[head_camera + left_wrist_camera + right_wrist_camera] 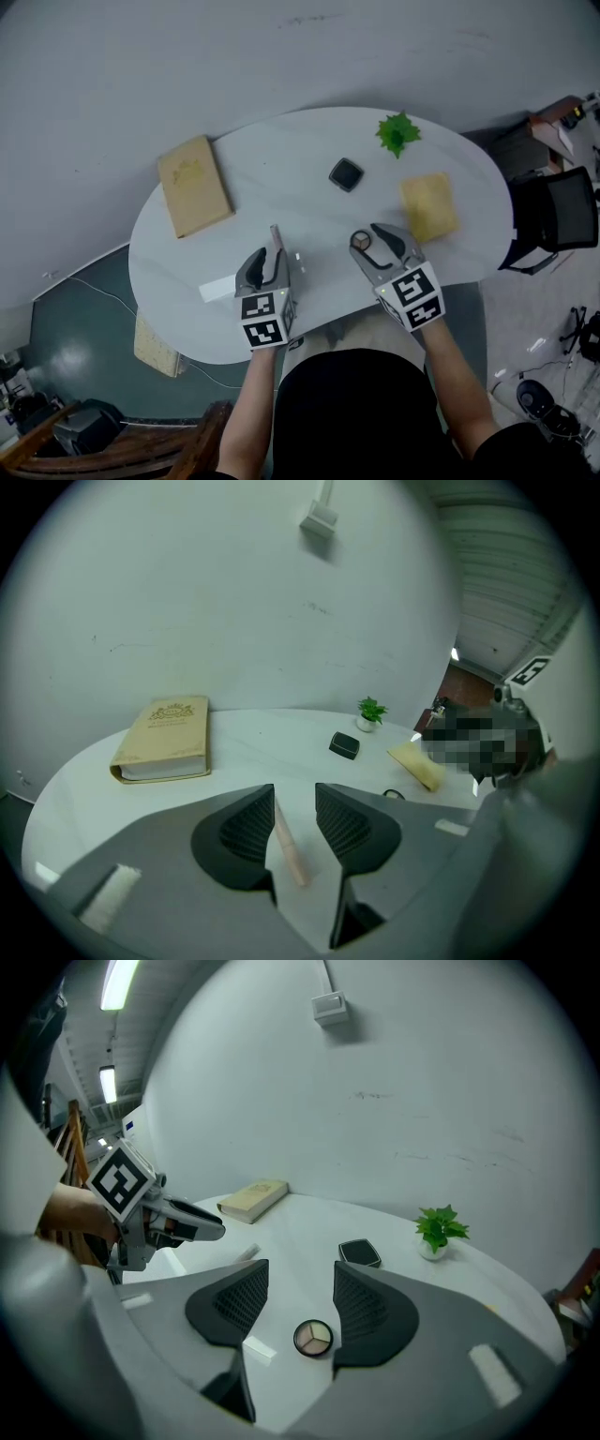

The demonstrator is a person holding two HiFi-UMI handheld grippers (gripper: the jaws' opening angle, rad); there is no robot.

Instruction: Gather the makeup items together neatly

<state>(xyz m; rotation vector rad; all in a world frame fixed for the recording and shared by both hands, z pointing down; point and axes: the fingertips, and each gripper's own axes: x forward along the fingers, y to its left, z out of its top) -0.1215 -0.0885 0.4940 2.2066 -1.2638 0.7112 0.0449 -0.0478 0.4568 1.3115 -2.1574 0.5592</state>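
My right gripper point(302, 1283) is open, the round compact point(312, 1338) just below its jaws; an off-centre squeeze could shoot it forward.

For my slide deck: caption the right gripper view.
Open right hand-held gripper frames a round three-shade eyeshadow compact on the white table.
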